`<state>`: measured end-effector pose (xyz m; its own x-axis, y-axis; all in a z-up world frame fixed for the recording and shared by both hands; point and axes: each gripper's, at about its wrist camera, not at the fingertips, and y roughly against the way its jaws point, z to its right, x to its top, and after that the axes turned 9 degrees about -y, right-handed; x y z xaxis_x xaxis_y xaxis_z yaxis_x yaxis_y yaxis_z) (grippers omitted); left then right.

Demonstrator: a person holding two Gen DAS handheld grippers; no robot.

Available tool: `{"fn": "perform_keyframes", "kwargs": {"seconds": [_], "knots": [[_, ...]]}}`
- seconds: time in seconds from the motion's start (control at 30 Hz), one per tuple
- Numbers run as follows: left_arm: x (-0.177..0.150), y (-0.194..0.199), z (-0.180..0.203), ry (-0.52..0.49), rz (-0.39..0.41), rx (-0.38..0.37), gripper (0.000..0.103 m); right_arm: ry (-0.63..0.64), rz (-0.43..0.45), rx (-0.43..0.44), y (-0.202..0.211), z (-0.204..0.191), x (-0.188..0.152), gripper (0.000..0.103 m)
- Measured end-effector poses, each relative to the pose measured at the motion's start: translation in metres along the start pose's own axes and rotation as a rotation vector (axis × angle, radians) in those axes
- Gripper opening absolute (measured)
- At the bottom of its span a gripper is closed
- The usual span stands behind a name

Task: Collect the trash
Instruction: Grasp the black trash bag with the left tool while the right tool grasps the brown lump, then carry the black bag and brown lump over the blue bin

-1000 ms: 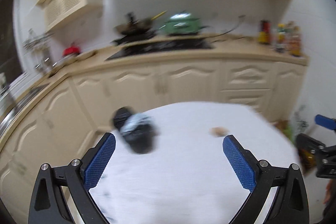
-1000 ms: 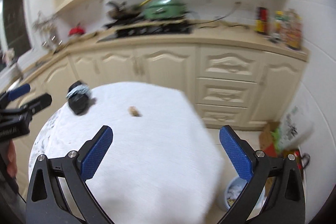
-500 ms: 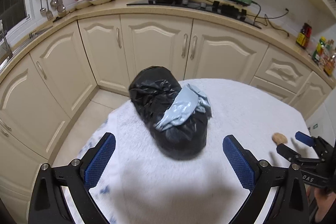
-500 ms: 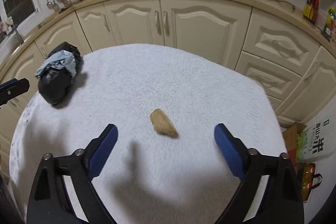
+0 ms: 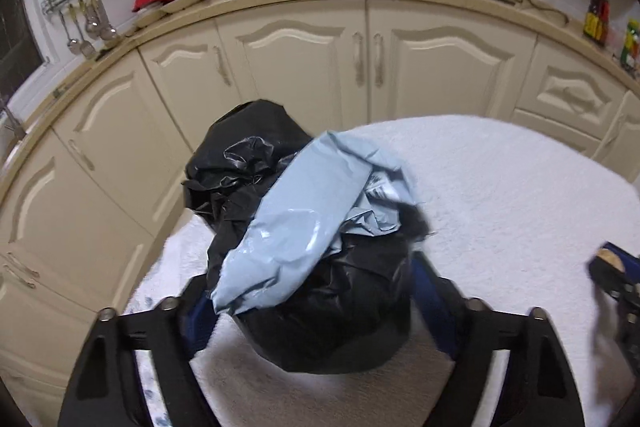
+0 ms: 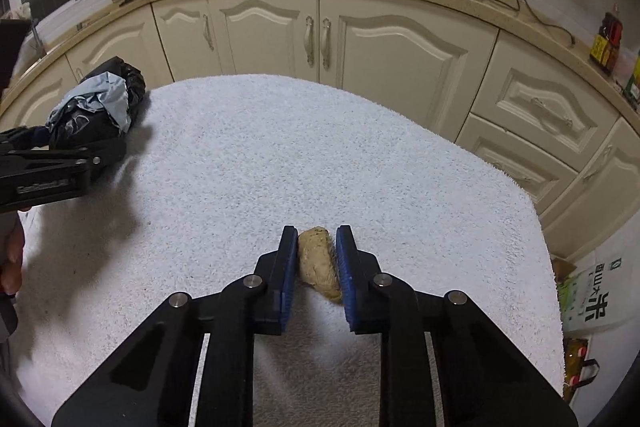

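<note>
Our right tongs [image 6: 317, 261] are clamped on the scrap [image 6: 318, 263]; left tongs [image 5: 308, 291], closing, straddle the bag [image 5: 320, 307] at nine o'clock. We squeeze low, then lift.

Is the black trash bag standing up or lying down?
Lying down. The black trash bag rests on its side on the white table cover, with a crumpled blue-grey bag draped over it.
</note>
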<state>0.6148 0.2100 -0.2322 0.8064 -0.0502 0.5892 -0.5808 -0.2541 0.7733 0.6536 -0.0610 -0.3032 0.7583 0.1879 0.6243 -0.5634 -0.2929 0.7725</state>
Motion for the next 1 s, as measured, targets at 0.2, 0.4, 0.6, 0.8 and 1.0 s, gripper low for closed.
{"fn": "perform_keyframes", "kwargs": {"seconds": [0.2,0.4,0.6,0.8,1.0], "knots": [[-0.004,0.010,-0.011,0.024,0.023,-0.053,0.062,-0.027,0.004,0.026,0.016,0.003,-0.012,0.019],[-0.022,0.073,0.007,-0.043,0.119,-0.095,0.062,-0.064,0.039,0.058,0.049,0.014,-0.030,0.019],[-0.032,0.147,0.064,-0.162,0.230,-0.170,0.062,-0.104,0.106,0.061,0.102,0.034,-0.055,0.019],[-0.045,0.210,0.142,-0.269,0.294,-0.275,0.062,-0.171,0.192,0.042,0.171,0.077,-0.091,0.019],[-0.060,0.254,0.230,-0.371,0.308,-0.366,0.062,-0.273,0.277,-0.002,0.240,0.143,-0.142,0.019]]}}
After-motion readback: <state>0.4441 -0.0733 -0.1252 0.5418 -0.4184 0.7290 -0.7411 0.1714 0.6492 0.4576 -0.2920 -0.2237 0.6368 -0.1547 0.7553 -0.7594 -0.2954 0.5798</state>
